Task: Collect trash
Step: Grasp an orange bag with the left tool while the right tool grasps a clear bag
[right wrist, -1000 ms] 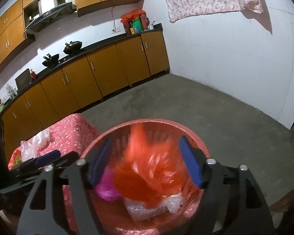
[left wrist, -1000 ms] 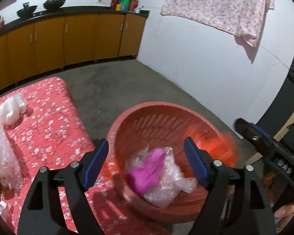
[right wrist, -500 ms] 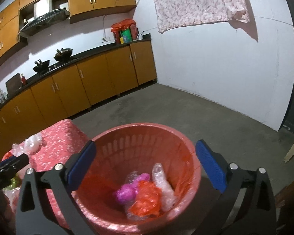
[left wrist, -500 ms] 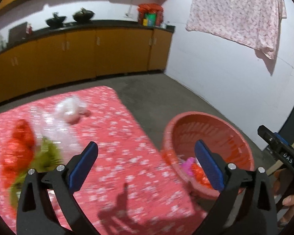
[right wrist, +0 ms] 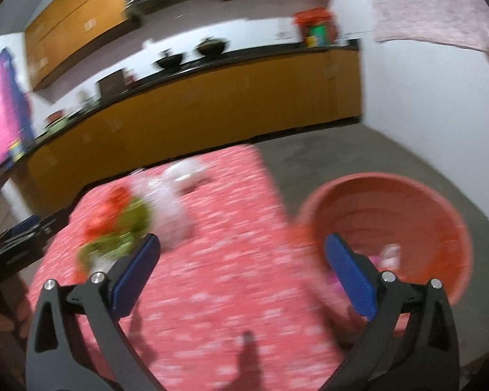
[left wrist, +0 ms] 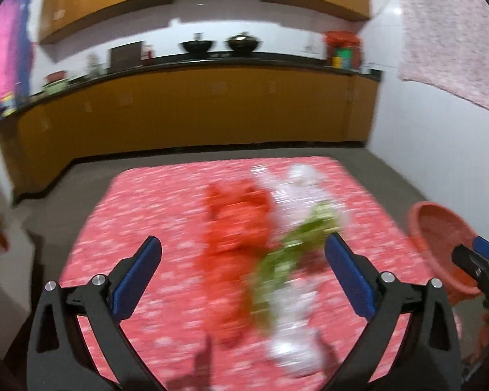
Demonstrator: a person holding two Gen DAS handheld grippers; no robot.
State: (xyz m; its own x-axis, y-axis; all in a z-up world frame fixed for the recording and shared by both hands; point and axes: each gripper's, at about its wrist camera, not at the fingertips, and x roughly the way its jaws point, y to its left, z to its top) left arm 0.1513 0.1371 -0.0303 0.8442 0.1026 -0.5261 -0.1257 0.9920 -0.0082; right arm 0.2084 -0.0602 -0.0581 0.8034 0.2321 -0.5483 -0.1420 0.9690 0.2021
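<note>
Both views are motion-blurred. My left gripper (left wrist: 243,277) is open and empty above a table with a red flowered cloth (left wrist: 166,195). Ahead of it lie a red plastic bag (left wrist: 234,228), a green wrapper (left wrist: 296,244) and clear bubble wrap (left wrist: 293,192). My right gripper (right wrist: 241,272) is open and empty over the table's right side. The red basket (right wrist: 407,195) stands on the floor to its right, with pink and clear trash (right wrist: 388,255) inside. The same trash pile shows in the right wrist view: red bag (right wrist: 109,210), green wrapper (right wrist: 127,231), bubble wrap (right wrist: 172,208).
Orange kitchen cabinets (left wrist: 195,107) with a dark counter run along the back wall. A white wall (right wrist: 423,97) with a hung flowered cloth (left wrist: 453,29) stands on the right. Grey floor (right wrist: 326,159) surrounds the table. The basket also shows at the left wrist view's right edge (left wrist: 440,238).
Both grippers have swung left from the basket toward the table. The left gripper now faces the trash pile. The red bag that fell from the right gripper lies in the basket.
</note>
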